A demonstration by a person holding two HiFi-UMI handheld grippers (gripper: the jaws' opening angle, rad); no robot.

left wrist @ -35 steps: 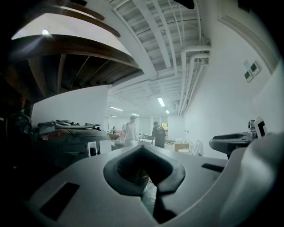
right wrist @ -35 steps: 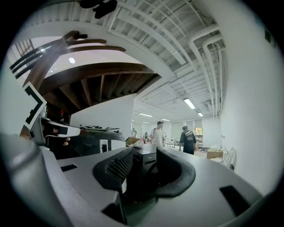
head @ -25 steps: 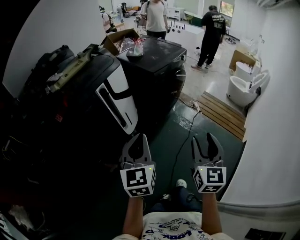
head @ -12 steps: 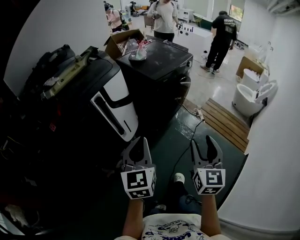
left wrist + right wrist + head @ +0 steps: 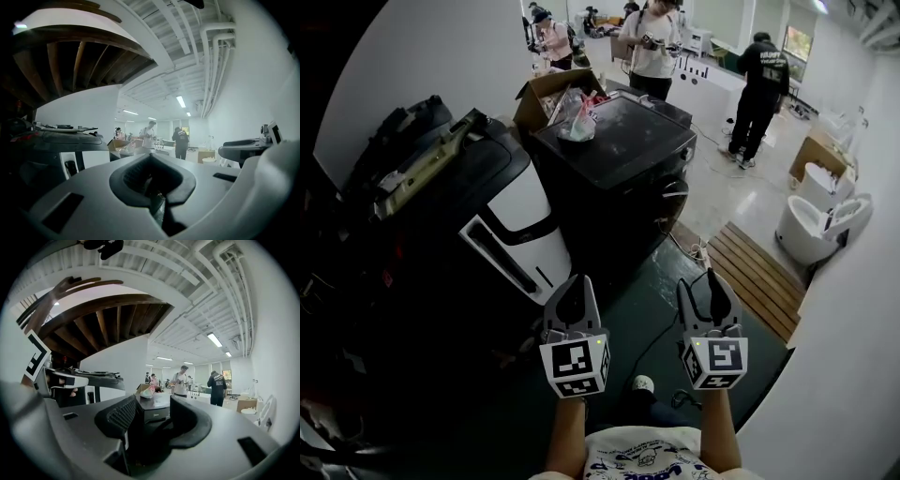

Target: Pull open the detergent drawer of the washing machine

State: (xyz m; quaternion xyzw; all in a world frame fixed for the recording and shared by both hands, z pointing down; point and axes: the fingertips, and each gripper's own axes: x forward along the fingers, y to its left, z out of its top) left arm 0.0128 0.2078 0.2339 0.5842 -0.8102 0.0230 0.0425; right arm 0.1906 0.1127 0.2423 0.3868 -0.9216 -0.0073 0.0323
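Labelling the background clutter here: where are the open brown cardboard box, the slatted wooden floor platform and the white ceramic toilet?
Open brown cardboard box (image 5: 546,86): head view, its top flap.
Slatted wooden floor platform (image 5: 757,277): head view, its middle slats.
White ceramic toilet (image 5: 804,230): head view, the bowl's side.

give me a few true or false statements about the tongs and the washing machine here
The left tongs are shut and empty. True.
The right tongs grip the washing machine. False: they are open, empty and apart from it.
A plastic bag lies on the machine's top. True.
The wooden slats lie left of the machine in the head view. False: they are on the floor to its right.
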